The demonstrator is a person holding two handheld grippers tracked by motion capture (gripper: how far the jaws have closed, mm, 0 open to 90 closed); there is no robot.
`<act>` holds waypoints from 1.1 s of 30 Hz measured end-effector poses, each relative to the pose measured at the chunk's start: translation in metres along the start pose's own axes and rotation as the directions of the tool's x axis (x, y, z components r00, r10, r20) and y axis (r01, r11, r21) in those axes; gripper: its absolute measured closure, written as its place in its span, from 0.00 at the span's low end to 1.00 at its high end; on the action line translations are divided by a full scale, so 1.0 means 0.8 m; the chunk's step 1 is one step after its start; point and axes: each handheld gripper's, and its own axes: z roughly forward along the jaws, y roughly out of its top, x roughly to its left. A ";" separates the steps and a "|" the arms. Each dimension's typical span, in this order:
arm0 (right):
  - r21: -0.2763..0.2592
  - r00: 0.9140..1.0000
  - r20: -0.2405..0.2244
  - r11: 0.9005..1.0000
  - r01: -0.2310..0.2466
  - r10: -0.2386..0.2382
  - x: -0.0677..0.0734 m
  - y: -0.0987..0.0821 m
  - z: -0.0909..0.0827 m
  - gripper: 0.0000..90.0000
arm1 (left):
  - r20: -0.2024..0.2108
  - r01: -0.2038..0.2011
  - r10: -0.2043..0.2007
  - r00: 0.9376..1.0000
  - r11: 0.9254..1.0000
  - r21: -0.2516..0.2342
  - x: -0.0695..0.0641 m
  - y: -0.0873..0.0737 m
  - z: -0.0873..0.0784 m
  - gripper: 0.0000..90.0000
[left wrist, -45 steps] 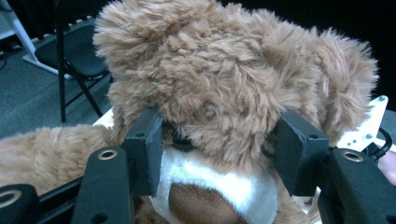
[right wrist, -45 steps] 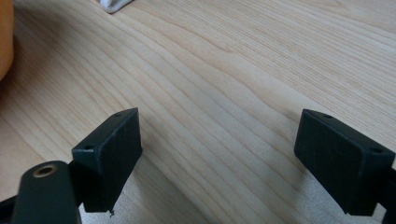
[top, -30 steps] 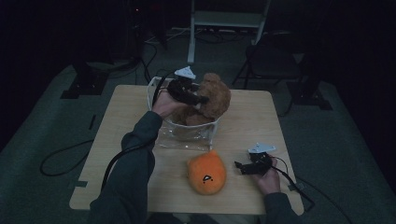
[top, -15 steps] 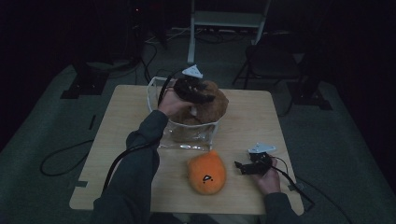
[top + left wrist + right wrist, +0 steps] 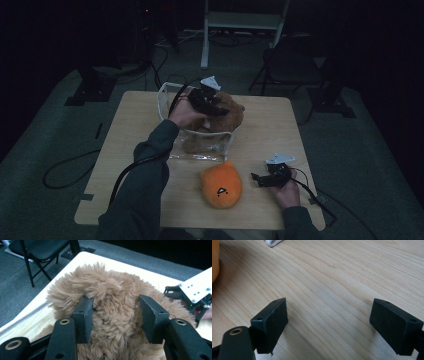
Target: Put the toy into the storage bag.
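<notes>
The left gripper [image 5: 216, 106] sits on top of the brown plush [image 5: 227, 114], which rests half in the clear bag [image 5: 200, 142] at the middle of the bench [image 5: 135, 125] — head and back above the rim. In the left gripper view the jaws straddle a ridge of fur and have just been closing; the pads are sunk into the pile on both sides, so they look clamped on the plush, high up where the bag cannot get in the way. That hold suits either lifting it out or pressing it down; which one I cannot tell.

The right gripper [image 5: 265, 178] rests low near the bench's front right, jaws wide apart over bare wood — waiting, I judge. The orange plush [image 5: 221, 186] lies just beside it.
</notes>
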 end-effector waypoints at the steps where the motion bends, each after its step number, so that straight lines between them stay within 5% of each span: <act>1: 0.000 1.000 0.000 1.000 0.000 0.000 0.000 0.000 0.000 0.16 | -0.004 -0.002 0.002 1.000 1.000 0.000 -0.002 0.000 0.000 0.54; 14: 0.001 1.000 0.000 1.000 0.000 0.000 0.000 0.000 0.000 0.16 | -0.050 -0.007 0.001 0.999 0.994 -0.107 -0.012 0.002 -0.027 0.47; 33: 0.001 1.000 0.001 1.000 0.000 0.000 0.000 0.000 0.000 0.16 | -0.069 -0.036 0.027 0.997 0.990 -0.134 -0.033 -0.004 -0.061 0.47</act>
